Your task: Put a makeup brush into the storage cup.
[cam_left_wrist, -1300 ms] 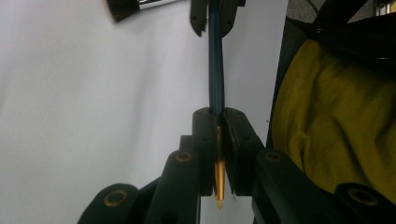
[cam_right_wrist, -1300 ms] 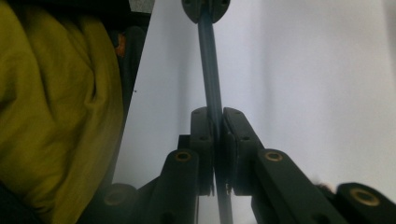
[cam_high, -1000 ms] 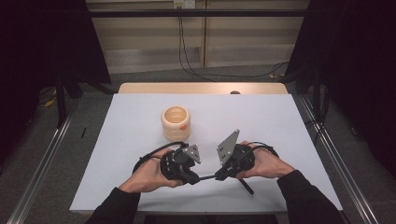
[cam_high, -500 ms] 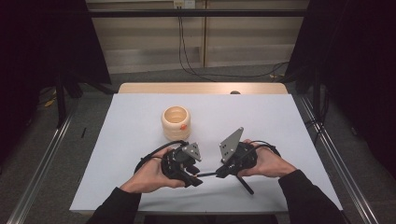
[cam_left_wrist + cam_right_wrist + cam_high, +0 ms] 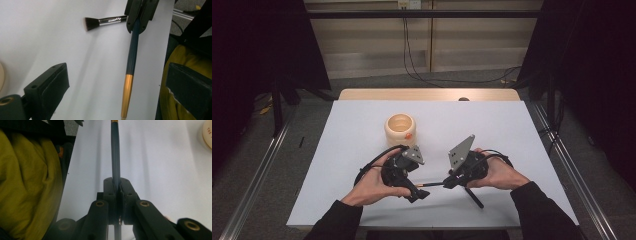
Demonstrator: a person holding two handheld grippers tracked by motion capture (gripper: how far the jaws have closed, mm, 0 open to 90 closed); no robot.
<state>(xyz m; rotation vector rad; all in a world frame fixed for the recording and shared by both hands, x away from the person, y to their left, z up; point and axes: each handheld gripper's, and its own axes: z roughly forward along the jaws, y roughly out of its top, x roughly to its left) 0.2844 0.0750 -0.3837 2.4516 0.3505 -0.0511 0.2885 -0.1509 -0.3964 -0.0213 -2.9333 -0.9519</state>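
Observation:
My right gripper (image 5: pixel 451 181) is shut on a thin dark blue-green stick (image 5: pixel 115 157) with a gold end (image 5: pixel 126 95). The stick reaches level toward my left gripper (image 5: pixel 418 187). That gripper's jaws have just been opening and now stand wide apart, with the gold end between them and untouched by either pad. In the left gripper view the right gripper (image 5: pixel 138 13) grips the stick's far part. A make-up brush (image 5: pixel 105 21) with dark bristles and a silver collar lies on the white table (image 5: pixel 492 130) behind it, its handle partly hidden.
A cream round cup (image 5: pixel 400 129) with an orange spot stands on the table beyond my left hand. A wooden strip (image 5: pixel 427 94) runs along the table's far edge. A yellow garment (image 5: pixel 27 182) is close by the table's near edge.
The left gripper's jaws have opened off the stick's gold end. Both hands have stayed where they were, and the right gripper keeps its hold.

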